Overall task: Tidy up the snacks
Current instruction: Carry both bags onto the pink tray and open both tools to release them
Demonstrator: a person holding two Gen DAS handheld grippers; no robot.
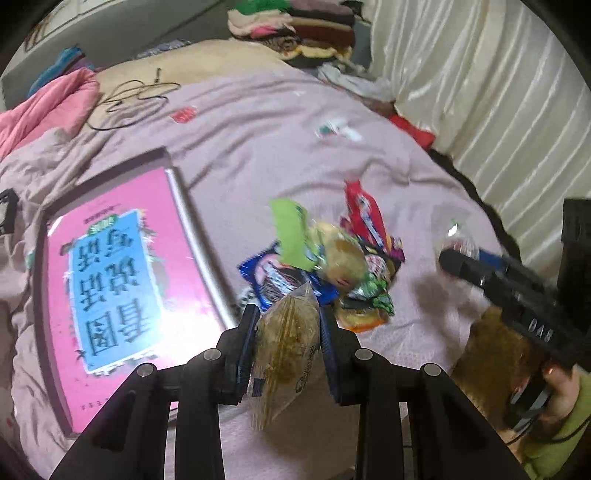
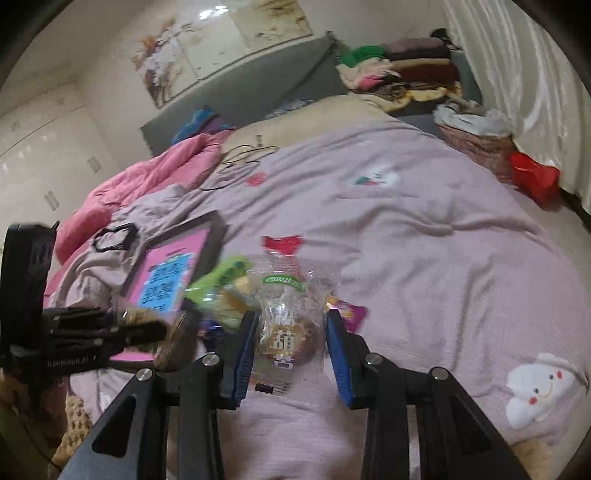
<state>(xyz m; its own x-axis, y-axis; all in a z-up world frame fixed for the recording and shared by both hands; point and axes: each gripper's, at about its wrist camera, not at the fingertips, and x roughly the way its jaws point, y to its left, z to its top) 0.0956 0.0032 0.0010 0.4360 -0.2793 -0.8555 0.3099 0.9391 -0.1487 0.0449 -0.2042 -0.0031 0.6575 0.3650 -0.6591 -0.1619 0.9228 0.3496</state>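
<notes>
The left gripper (image 1: 287, 328) is clamped on a clear packet of brownish, crumbly snack (image 1: 286, 354), its blue pads pressing both sides of the packet, which hangs tilted above the bed. The right gripper (image 2: 291, 343) holds a clear snack packet with a green label and printed characters (image 2: 286, 325); the left pad touches it, while the right pad's contact is hard to make out through the blur. Just beyond the left gripper lies the pile of snacks (image 1: 332, 258) on the lilac bedspread (image 1: 258, 129): a blue wrapper (image 1: 266, 275), a lime-green packet (image 1: 291, 229), a pale bun in clear wrap (image 1: 341, 254) and a red packet (image 1: 364, 210) at the far side. To the left of the pile sits a flat box with a pink and blue printed lid (image 1: 118, 288), its grey rim close to the blue wrapper. In the left wrist view the right gripper enters from the right, carried by a hand (image 1: 561, 387) in a green sleeve (image 1: 554, 443). Farther off, a black cable (image 1: 133, 99) lies coiled near a pink quilt (image 1: 48, 107), folded clothes (image 1: 295, 29) are stacked at the far end, and a white curtain (image 1: 480, 92) hangs along the right.
</notes>
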